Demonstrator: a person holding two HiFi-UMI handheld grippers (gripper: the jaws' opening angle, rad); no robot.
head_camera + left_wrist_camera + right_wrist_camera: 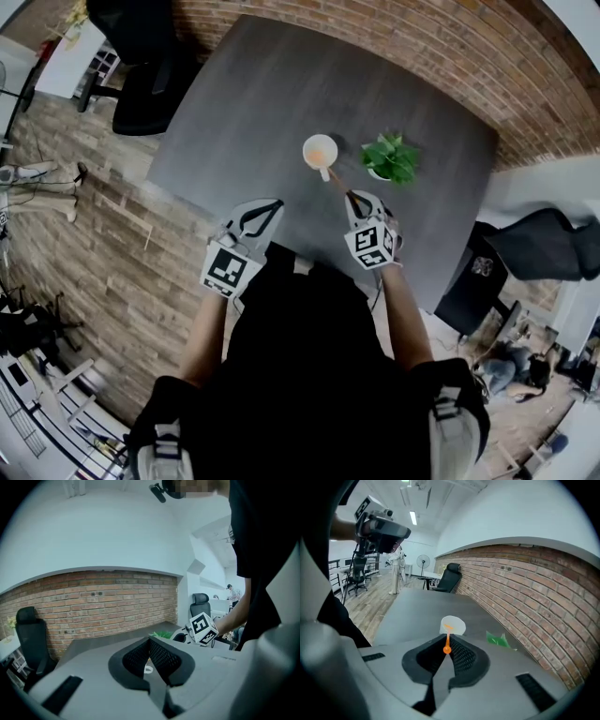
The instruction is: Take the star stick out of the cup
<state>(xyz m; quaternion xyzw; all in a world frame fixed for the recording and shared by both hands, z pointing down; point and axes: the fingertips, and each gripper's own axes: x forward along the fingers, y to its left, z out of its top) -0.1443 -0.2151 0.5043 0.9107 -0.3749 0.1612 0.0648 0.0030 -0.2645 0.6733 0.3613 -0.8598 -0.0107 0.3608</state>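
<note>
A white cup (320,150) stands mid-table, orange showing inside it. In the right gripper view the cup (453,625) sits just past my jaws. My right gripper (359,201) is shut on a thin orange star stick (447,641). The stick's round end sits at the jaw tips and its far end reaches the cup's near rim. From the head view the stick (337,183) runs slanted from the gripper toward the cup. My left gripper (255,219) hangs over the table's near edge, left of the cup, its jaws (150,653) shut with nothing between them.
A small green potted plant (391,159) stands right of the cup, close to the right gripper. The dark table (272,94) stretches back to a brick wall (450,47). A black office chair (141,56) stands at the far left corner.
</note>
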